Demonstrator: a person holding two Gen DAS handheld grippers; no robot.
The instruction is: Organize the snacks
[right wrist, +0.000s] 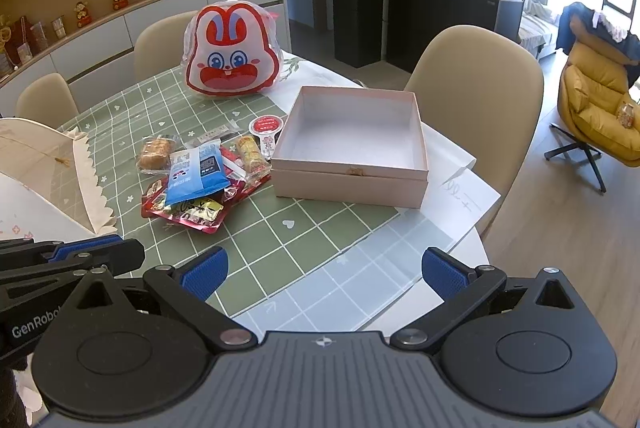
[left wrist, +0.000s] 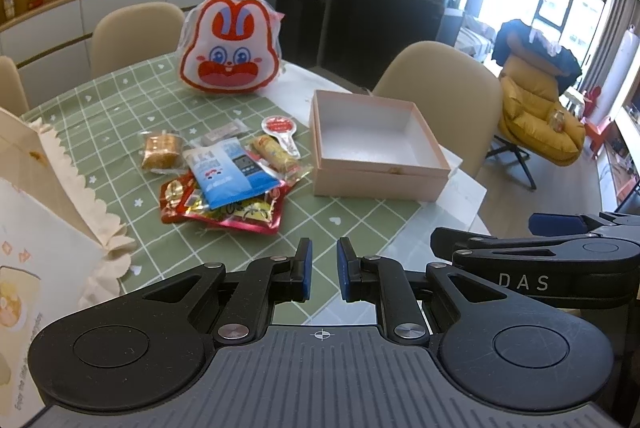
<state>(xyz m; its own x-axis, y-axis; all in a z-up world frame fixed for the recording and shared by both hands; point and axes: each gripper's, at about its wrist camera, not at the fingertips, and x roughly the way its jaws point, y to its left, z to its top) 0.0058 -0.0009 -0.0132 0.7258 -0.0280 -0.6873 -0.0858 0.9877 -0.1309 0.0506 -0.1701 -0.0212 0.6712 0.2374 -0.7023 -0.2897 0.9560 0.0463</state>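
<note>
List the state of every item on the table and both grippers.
Pink box: open, empty, no lid on it.
Snack pile: loose on the tablecloth, left of the box, none packed yet.
Blue packet: lying on top of the pile.
Rabbit bag: upright, behind the snacks.
Left gripper: narrowly open, holding nothing.
Right gripper: wide open, holding nothing.
</note>
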